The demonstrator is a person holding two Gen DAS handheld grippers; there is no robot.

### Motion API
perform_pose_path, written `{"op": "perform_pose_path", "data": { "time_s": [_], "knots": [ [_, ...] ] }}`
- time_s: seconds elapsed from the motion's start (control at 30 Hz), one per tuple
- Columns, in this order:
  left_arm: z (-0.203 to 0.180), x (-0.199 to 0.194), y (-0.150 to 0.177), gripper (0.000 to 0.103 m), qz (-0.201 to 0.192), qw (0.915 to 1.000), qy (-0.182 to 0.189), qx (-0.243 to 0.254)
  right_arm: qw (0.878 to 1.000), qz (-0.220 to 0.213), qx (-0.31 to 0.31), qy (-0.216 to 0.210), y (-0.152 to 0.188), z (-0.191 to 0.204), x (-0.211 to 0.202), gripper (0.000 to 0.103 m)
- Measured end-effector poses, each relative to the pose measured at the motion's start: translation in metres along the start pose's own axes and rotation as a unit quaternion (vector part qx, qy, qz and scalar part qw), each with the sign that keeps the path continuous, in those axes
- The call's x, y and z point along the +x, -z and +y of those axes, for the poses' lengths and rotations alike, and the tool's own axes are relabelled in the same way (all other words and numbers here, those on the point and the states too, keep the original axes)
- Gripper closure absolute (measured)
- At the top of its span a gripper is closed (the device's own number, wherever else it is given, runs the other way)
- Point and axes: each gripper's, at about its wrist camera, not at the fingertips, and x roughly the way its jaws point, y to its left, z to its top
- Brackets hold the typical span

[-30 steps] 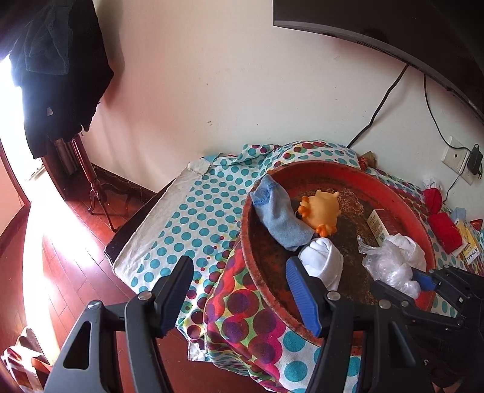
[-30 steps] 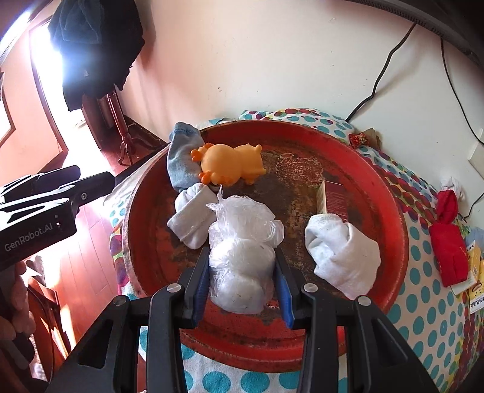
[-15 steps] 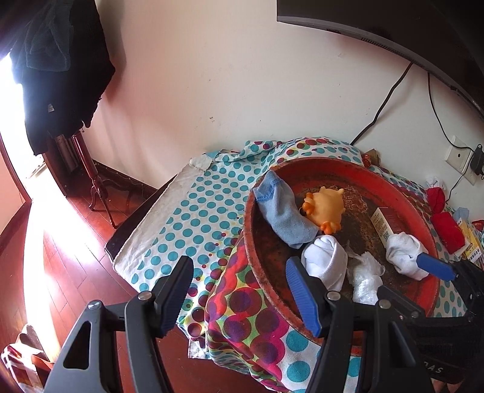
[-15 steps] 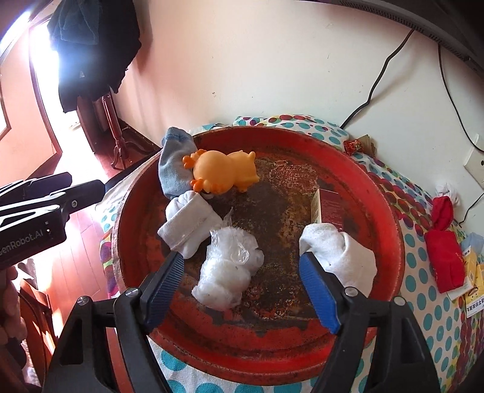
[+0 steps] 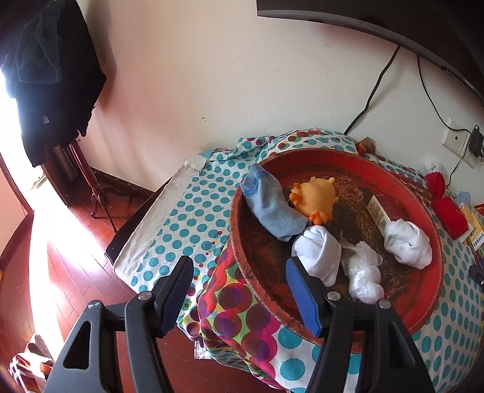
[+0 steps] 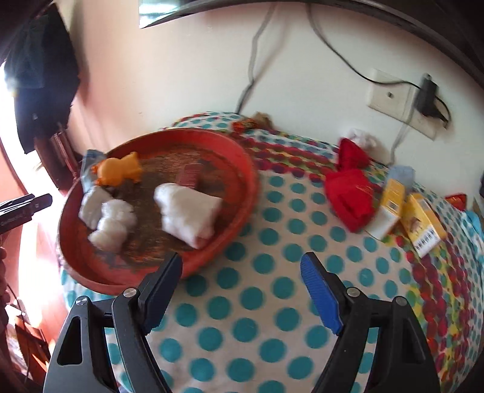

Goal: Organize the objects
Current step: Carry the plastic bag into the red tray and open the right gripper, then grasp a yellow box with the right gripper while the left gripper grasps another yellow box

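Right wrist view: right hand-held gripper opening, empty, above dotted cloth; box lettering unreadable

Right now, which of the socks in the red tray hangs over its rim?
The blue sock. Its cuff end lies over the red tray's rim beside the orange toy, while the two white socks lie fully inside.

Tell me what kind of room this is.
Most likely a lived-in room at home, perhaps a bedroom or sitting room: dark clothes hang on a stand, the floor is polished wood, and a dotted cloth covers a low table under a wall-mounted screen.
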Motion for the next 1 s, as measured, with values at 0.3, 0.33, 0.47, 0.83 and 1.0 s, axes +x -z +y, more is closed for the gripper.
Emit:
{"op": "perform_pose_path", "data": {
  "time_s": [0.3,0.33,0.47,0.83,1.0],
  "knots": [
    [-0.037,-0.009,0.001,0.037,-0.009,0.9979,-0.003,0.064,0.992,0.008,0.068,0.103,0.006,-0.161,0.009,0.022],
    [-0.044,-0.011,0.001,0.037,-0.007,0.9976,0.004,0.069,0.992,0.011,0.068,0.108,0.003,-0.173,0.012,0.022],
    [-0.086,-0.023,-0.003,0.038,0.001,0.9929,0.031,0.115,0.993,0.024,0.058,0.102,-0.006,-0.206,0.031,0.022],
    [-0.289,-0.034,0.02,0.037,0.032,0.9315,0.246,0.266,0.997,0.013,0.041,0.063,-0.024,-0.218,0.079,0.027],
    [-0.369,-0.017,0.025,0.037,0.061,0.9074,0.307,0.281,0.995,0.023,0.085,0.042,-0.012,-0.233,0.079,0.075]
  ]
}}
